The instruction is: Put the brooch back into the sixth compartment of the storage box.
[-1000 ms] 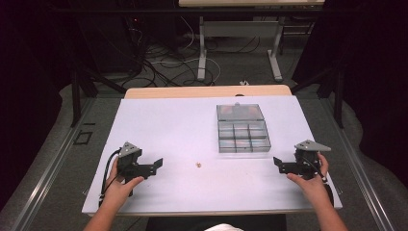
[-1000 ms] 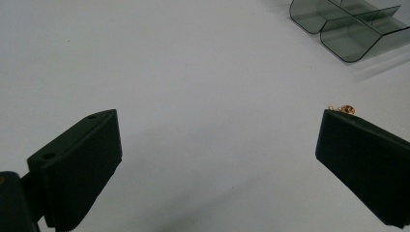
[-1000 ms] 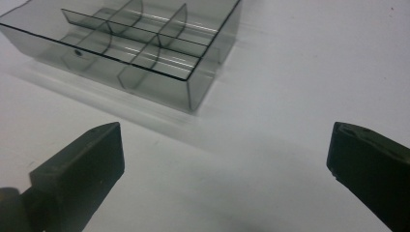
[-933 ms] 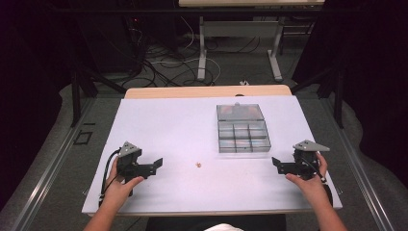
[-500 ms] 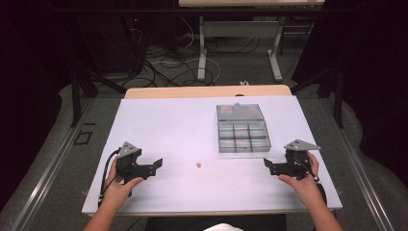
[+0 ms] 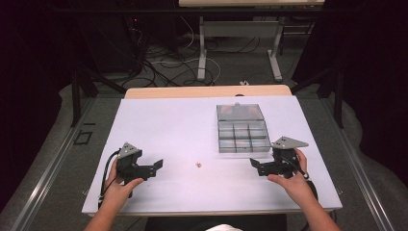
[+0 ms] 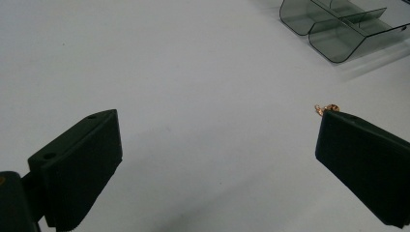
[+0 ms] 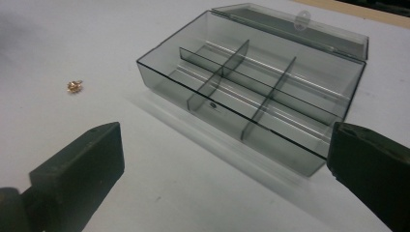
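Right now I have both sets of jaws spread wide and empty: the left gripper point(image 6: 156, 166) and the right gripper point(image 6: 256, 166) flank a tiny gold trinket point(image 6: 197, 165) lying loose on the white surface point(image 6: 159, 125), between them and apart from the clear compartment box point(image 6: 241, 131). I judge it light, hard and apt to skid, so I'd pinch it low across its middle. Beyond the surface, cables point(image 6: 163, 60) sprawl on a grey floor point(image 6: 240, 67).
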A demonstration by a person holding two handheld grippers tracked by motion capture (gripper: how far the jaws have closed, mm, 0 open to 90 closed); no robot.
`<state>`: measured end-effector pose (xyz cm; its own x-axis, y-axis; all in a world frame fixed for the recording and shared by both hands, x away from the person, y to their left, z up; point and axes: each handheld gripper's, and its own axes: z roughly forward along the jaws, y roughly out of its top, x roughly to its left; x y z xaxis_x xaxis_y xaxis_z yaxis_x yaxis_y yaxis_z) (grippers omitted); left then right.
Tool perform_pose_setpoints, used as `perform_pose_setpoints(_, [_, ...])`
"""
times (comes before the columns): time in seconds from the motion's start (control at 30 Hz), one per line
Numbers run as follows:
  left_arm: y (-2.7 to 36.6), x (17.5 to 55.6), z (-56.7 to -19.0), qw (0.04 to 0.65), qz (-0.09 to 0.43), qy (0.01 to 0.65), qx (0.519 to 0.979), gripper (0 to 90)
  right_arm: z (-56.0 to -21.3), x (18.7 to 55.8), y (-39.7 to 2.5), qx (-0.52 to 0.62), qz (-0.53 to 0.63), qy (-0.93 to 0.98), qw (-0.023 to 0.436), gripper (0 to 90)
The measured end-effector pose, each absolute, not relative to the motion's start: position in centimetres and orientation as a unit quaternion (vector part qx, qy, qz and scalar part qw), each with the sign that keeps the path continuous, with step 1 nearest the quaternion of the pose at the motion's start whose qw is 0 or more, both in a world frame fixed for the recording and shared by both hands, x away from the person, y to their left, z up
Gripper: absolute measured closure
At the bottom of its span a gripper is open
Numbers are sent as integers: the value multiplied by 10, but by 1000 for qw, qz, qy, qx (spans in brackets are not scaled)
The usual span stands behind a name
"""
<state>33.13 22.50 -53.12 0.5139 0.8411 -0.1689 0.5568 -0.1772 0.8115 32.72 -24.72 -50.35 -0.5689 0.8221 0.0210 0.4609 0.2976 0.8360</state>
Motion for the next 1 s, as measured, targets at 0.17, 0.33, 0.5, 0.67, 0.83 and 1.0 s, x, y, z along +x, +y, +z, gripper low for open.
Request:
perform_pose_setpoints(0.17, [224,331,-531,441,162,465,751,32,-501,328,-232,397,427,786,204,0])
perform_pose_setpoints(0.33, [224,330,-531,440,161,464,752,32,-501,330,-219,386,431,791,200,0])
perform_pose_setpoints(0.5, [224,330,-531,440,160,464,752,32,-501,333,-207,376,434,796,190,0])
perform_pose_setpoints(0.67, [224,331,-531,438,164,463,753,32,-500,335,-197,371,431,801,187,0])
perform_pose_setpoints(0.83, [224,331,-531,439,161,465,752,32,-500,340,-186,361,433,804,186,3])
perform_pose_setpoints(1.0, [224,331,-532,440,158,465,752,32,-502,343,-178,356,432,808,182,12])
